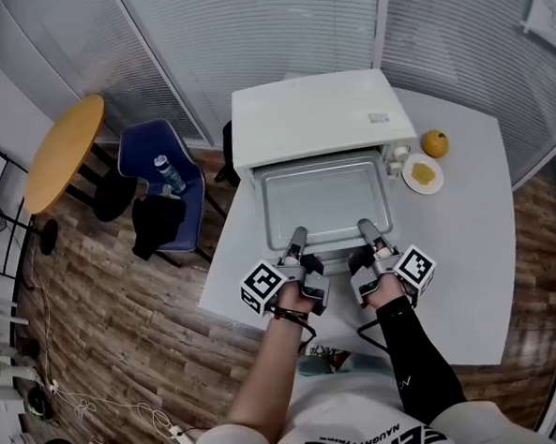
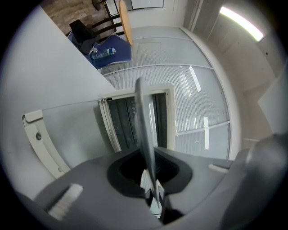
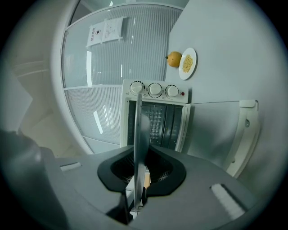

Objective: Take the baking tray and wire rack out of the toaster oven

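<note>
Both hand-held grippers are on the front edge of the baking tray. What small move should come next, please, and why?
Probably draw the baking tray straight away from the toaster oven, level. The left hand-held gripper and right hand-held gripper are both shut on its near rim, while its far end seems to sit at the oven mouth, so it is likely not clear.

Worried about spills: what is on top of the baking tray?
Nothing: the baking tray shows a bare floor, with the left gripper and right gripper clamped on its near rim. Whatever lies beneath it is covered.
</note>
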